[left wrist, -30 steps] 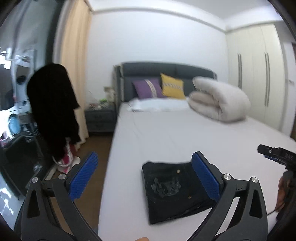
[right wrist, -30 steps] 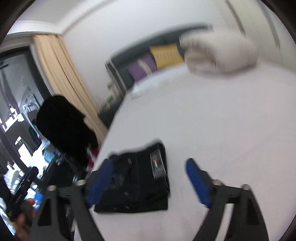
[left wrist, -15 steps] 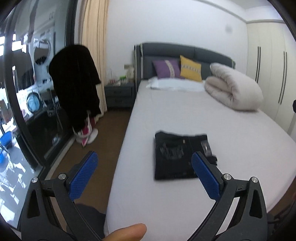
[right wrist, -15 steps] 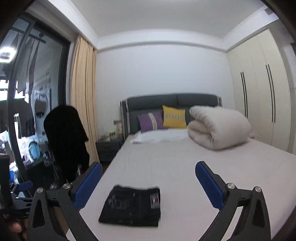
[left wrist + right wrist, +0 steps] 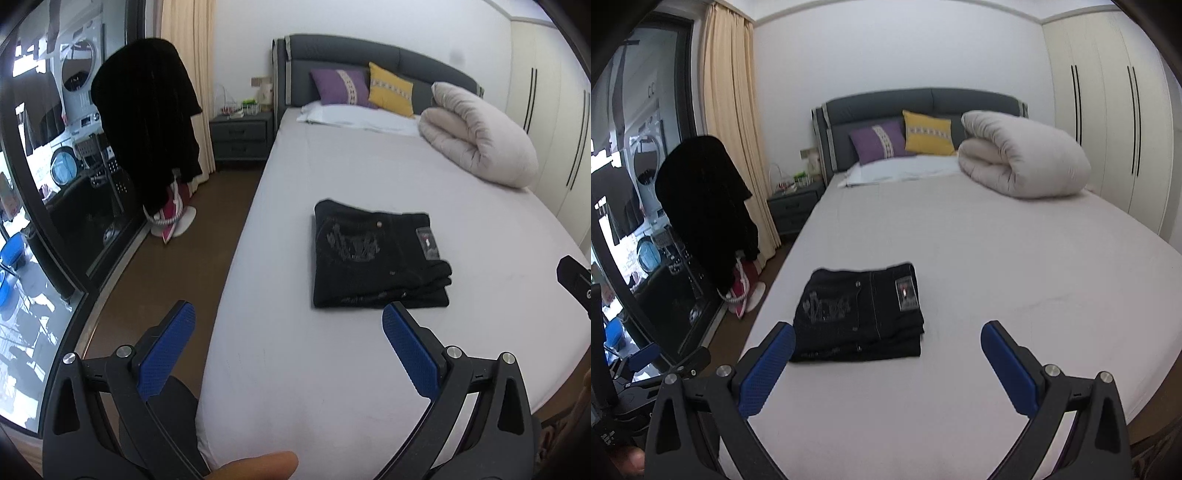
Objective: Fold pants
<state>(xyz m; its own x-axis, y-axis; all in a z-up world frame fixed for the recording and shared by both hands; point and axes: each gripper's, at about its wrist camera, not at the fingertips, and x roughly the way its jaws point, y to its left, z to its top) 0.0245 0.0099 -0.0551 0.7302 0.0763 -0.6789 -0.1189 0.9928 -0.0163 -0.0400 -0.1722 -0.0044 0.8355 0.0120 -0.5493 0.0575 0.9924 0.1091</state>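
Black pants [image 5: 376, 258] lie folded into a flat rectangle on the white bed [image 5: 369, 369], near its left side; they also show in the right wrist view [image 5: 860, 314]. My left gripper [image 5: 288, 350] is open and empty, held back from the pants above the bed's near edge. My right gripper [image 5: 886, 363] is open and empty, also short of the pants. Part of the right gripper shows at the right edge of the left wrist view [image 5: 576, 280], and part of the left gripper at the lower left of the right wrist view [image 5: 646, 365].
A rolled white duvet [image 5: 480, 144] and purple and yellow pillows [image 5: 362, 88] lie at the headboard end. A nightstand [image 5: 240, 136], a dark garment on a stand [image 5: 147, 118] and a glass door [image 5: 44, 184] are left of the bed. Wardrobes [image 5: 1108, 110] stand on the right.
Both grippers have pulled back and risen from the folded pants, so more of the bed and room shows. The pants have stayed in place. Both stay open.
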